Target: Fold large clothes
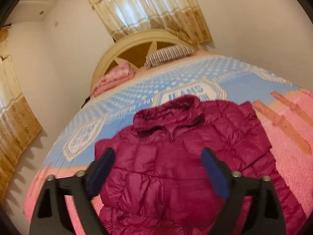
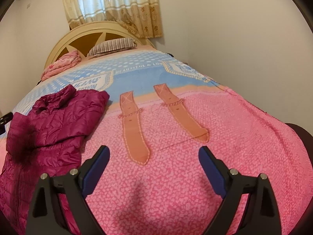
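A magenta quilted puffer jacket lies front-up on the bed, collar toward the headboard, sleeves folded in over the body. My left gripper is open and empty, held above the jacket's chest. In the right wrist view the jacket lies at the left. My right gripper is open and empty, above the pink bedspread to the right of the jacket.
The bedspread turns blue toward the cream headboard. A striped pillow and a folded pink blanket lie at the head. White walls flank the bed. Curtains hang behind and at the left.
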Motion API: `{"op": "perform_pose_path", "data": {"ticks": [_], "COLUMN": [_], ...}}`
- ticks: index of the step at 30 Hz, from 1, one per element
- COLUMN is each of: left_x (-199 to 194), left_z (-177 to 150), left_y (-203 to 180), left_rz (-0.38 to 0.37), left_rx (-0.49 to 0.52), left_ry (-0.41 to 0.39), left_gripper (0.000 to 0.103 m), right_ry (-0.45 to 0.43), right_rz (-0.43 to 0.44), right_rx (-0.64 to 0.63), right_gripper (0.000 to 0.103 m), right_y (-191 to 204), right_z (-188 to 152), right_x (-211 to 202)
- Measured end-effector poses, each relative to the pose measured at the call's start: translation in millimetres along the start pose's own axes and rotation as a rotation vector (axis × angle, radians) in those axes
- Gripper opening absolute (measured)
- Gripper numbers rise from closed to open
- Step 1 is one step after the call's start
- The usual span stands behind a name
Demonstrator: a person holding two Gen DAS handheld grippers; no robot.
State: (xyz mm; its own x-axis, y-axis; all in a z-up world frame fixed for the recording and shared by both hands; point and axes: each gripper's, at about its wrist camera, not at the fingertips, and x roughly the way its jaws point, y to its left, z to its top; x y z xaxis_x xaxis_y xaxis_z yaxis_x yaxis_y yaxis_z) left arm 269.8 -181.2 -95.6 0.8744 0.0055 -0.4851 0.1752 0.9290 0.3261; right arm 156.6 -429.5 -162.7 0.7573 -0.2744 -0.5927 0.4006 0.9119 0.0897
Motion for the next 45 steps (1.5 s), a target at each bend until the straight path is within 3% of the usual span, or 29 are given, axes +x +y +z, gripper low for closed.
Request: {"op": "perform_pose_path", "data": {"ticks": [4,6,14,17,19,20,21,24,28,32,33,35,37,38,39,41,43,45], "left_x": [7.6,20.0,67.3,79.6,89.5,96.6,101.5,115.9,116.9,119.0,118.8,115.7,107.0,101.5,93.1,81.0,77.1,85.4], "left_z": [-4.8,-18.1,-86.0,-115.4,-131.5,-142.8,-148.5,-170.6,-175.2,-175.1,-175.2,-172.7,-161.5,-155.4,-143.8,-121.1,-94.7,-69.3], "left_y": [27.7,56.1,159.6,175.5,179.2,182.6,183.8,194.3,201.5,203.1,204.3,209.9,219.0,223.7,230.5,235.2,232.5,218.7], "left_rz": [0.022,0.079,0.271,0.314,0.329,0.345,0.355,0.365,0.345,0.348,0.345,0.355,0.366,0.366,0.368,0.363,0.312,0.236], "left_rx": [-0.043,-0.074,-0.234,-0.262,-0.279,-0.278,-0.277,-0.308,-0.351,-0.349,-0.352,-0.362,-0.385,-0.398,-0.415,-0.435,-0.452,-0.451], "left_ry": [0.003,0.027,0.227,0.286,0.316,0.346,0.362,0.424,0.420,0.418,0.421,0.430,0.410,0.386,0.348,0.284,0.235,0.219], "left_gripper": [0.093,0.093,0.093,0.093,0.093,0.093,0.093,0.093,0.093,0.093,0.093,0.093,0.093,0.093,0.093,0.093,0.093,0.093], "right_ry": [0.024,0.031,0.161,0.262,0.323,0.352,0.360,0.308,0.251,0.283,0.291,0.297,0.285,0.267,0.246,0.162,0.114,0.099], "right_rz": [0.044,0.096,0.426,0.461,0.471,0.477,0.484,0.465,0.386,0.313,0.307,0.308,0.292,0.268,0.253,0.197,0.198,0.240], "right_rx": [-0.020,-0.030,-0.105,-0.128,-0.148,-0.167,-0.174,-0.171,-0.171,-0.126,-0.118,-0.103,-0.094,-0.087,-0.078,-0.067,-0.062,-0.086], "right_gripper": [0.094,0.094,0.089,0.077,0.057,0.037,0.025,0.016,0.015,0.018,0.026,0.031,0.047,0.060,0.064,0.064,0.061,0.045], "right_y": [19.6,38.5,170.7,211.7,233.8,242.6,246.1,244.6,229.3,211.9,209.2,204.6,199.2,195.3,192.1,184.6,188.9,205.1], "right_z": [2.8,6.8,20.1,12.5,3.9,-0.6,-1.9,1.1,8.9,8.3,4.8,2.6,4.1,6.6,12.2,26.8,39.9,47.5], "right_x": [1.3,0.9,33.0,62.8,81.3,88.5,90.8,81.6,73.6,88.2,91.4,91.0,84.6,78.8,75.2,58.4,47.2,40.2]}}
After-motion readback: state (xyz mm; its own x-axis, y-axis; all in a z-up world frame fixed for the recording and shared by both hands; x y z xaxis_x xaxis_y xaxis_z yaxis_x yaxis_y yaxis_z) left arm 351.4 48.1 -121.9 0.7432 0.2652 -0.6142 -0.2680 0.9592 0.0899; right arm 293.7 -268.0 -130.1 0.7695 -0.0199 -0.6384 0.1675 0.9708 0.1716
